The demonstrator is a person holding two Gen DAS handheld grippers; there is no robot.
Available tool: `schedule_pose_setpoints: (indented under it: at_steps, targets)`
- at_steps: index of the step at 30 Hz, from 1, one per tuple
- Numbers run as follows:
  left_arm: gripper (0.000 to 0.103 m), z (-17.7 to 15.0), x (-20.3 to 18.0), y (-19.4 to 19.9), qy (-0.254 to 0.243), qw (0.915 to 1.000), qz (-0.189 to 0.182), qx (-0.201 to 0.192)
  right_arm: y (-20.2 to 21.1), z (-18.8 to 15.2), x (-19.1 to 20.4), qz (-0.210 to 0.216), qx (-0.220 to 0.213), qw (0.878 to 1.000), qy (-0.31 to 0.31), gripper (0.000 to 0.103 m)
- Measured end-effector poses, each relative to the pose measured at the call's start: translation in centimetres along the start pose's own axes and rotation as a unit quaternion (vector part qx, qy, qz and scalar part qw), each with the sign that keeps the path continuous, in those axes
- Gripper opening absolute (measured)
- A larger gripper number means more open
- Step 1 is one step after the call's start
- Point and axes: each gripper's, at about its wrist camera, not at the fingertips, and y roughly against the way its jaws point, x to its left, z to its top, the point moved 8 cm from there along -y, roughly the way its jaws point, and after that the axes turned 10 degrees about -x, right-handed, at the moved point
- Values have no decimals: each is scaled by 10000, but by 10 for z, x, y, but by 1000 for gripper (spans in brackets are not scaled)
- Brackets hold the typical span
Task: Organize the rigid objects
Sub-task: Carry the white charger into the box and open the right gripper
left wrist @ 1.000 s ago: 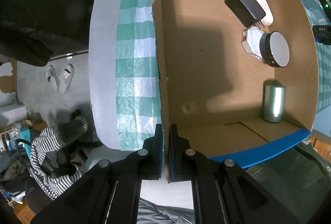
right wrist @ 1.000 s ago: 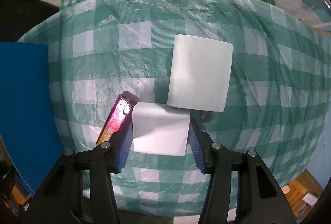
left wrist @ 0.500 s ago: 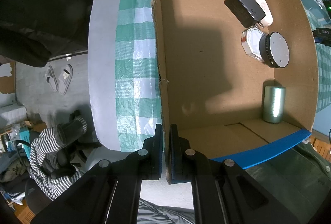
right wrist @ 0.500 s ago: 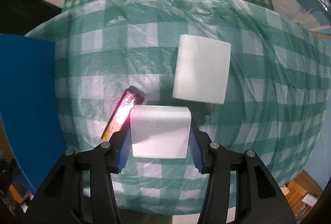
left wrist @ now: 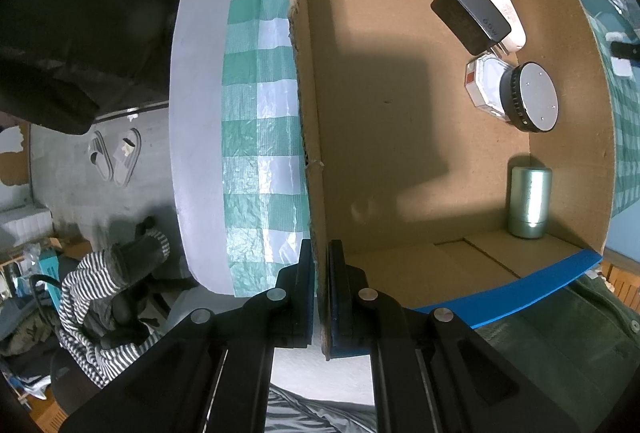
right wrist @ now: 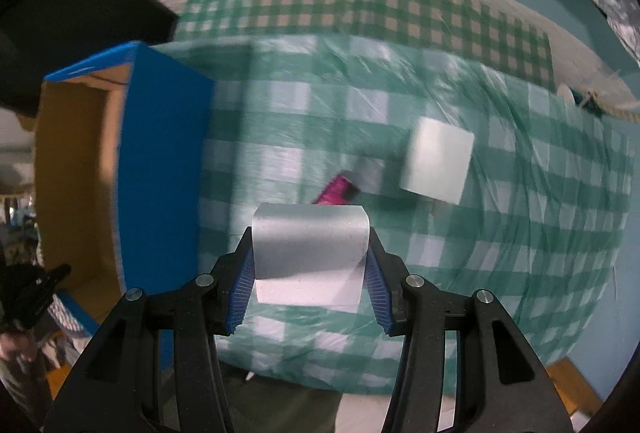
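White block (right wrist: 310, 253) | pinched in right gripper (right wrist: 310, 273), part-spread | left gripper (left wrist: 320, 289) pressed together on cardboard box (left wrist: 308, 137) wall, 6 o'clock

pink item (right wrist: 338, 189): I see it smeared by motion, its near end hidden behind the pale block (right wrist: 310, 253) in my right tongs (right wrist: 310, 273).
octagonal box (left wrist: 486, 87): partly covered by black puck (left wrist: 530, 97).
white case (left wrist: 506, 15): mostly behind black adapter (left wrist: 470, 15).

Between the ribbed blue rubber fingers (right wrist: 243, 285) sits a smooth, slightly glossy white plastic block (right wrist: 310, 257). Beyond them, crinkled glossy green-checked plastic sheeting (right wrist: 500, 233) covers the tabletop. The brown cardboard box (left wrist: 400, 113) is matt, holding a brushed-metal cylinder (left wrist: 529, 197).
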Motion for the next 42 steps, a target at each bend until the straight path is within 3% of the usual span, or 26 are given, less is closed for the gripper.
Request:
schedule_pose_setpoints:
  at_steps: [13,24,33,42]
  targets:
    - [6,0,-5,-1,-41,10000,4,-4,39,27,83,317,-329,9943,958,49]
    - [6,0,-5,-1,-38,10000,4,1,33,38,151,314,-339,9810,1884,49]
    - [6,-3,-3,0,-26,10000,8,3,9,27,196,162,-203,9604,2776,49]
    - [6,-4,-2,0,-22,10000,-5,-7,-26,11,203,-163,16,9330,3595,49]
